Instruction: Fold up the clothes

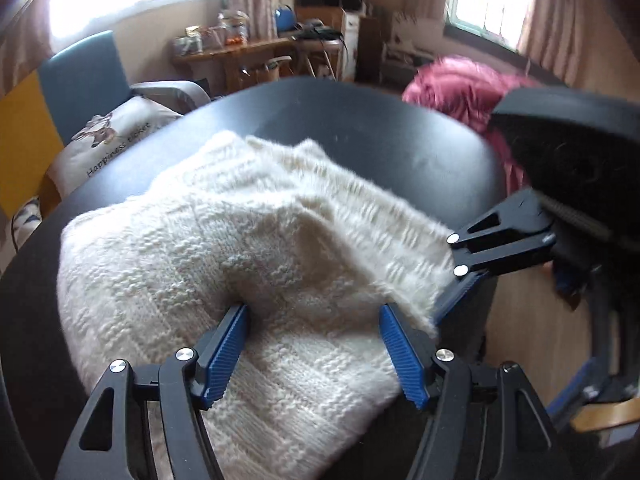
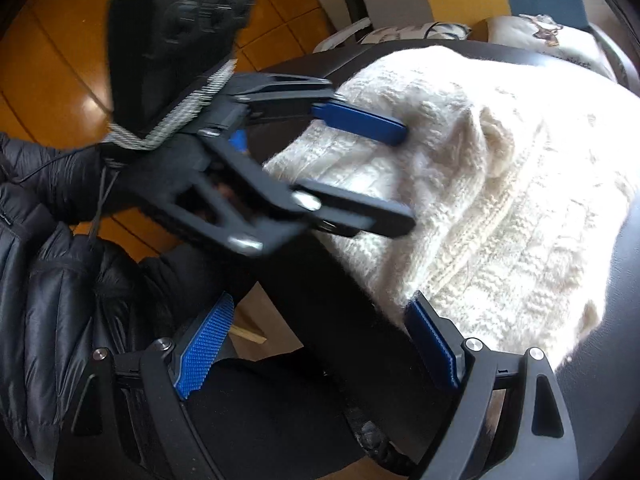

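Here we have the cream knit sweater (image 1: 224,248) lying bunched on the dark round table (image 1: 360,120), its long axis running in the left wrist view from about seven o'clock near us toward one o'clock at the far rim. Our left gripper (image 1: 314,320) hangs over the near hem with jaws spread wide; the wool lies between the blue pads (image 1: 230,348), which press on nothing. Our right gripper (image 2: 320,320) is likewise spread and empty, straddling the table edge with the sweater at its two o'clock, one pad just beside the knit corner. We judge the left hand nearer to the cloth, so the next pinch probably falls to it. We see no baskets or bins holding anything; a pink garment (image 1: 460,88) sits beyond the table at one o'clock.
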A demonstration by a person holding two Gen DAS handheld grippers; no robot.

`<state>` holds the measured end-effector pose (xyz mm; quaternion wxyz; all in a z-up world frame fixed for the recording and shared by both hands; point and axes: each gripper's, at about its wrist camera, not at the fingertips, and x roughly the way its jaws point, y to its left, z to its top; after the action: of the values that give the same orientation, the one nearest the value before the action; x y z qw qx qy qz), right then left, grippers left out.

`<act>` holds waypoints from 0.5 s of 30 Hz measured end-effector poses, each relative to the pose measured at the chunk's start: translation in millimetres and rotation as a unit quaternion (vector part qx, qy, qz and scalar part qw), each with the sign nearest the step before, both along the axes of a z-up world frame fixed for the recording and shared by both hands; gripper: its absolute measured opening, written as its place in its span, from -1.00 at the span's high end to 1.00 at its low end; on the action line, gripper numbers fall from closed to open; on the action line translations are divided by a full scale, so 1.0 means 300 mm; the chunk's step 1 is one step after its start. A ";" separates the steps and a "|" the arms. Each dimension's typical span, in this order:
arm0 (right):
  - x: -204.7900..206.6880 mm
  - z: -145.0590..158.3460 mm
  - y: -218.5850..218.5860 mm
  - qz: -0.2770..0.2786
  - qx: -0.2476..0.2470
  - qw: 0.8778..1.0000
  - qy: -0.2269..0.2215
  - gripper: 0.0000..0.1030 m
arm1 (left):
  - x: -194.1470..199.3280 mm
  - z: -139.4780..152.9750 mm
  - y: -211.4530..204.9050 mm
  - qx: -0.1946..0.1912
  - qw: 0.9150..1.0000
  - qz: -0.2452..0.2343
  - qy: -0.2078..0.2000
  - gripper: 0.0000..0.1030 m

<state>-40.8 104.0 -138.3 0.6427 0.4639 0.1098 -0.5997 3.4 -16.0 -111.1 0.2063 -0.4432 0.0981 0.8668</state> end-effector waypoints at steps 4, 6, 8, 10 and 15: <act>-0.005 -0.020 -0.007 0.039 0.015 0.999 0.003 -0.73 | -0.013 -0.024 0.030 -0.021 1.000 -0.014 0.004 -0.35; -0.018 -0.026 -0.001 0.039 0.011 0.999 -0.002 -0.73 | -0.013 -0.037 0.031 -0.020 1.000 -0.008 0.009 -0.36; -0.021 -0.028 0.006 0.037 0.012 0.999 -0.002 -0.73 | -0.008 -0.042 0.027 -0.020 1.000 -0.002 0.015 -0.36; -0.014 -0.032 0.010 0.038 0.034 0.999 -0.003 -0.73 | 0.001 -0.037 0.020 -0.022 1.000 -0.001 0.020 -0.36; -0.007 0.028 0.080 0.006 0.040 0.999 0.014 -0.73 | 0.018 0.057 -0.068 0.052 0.998 0.027 0.020 -0.35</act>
<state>-42.8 127.9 -129.9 0.6257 0.4803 0.1459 -0.5971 8.7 -36.5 -94.0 0.2034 -0.4168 0.0451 0.8848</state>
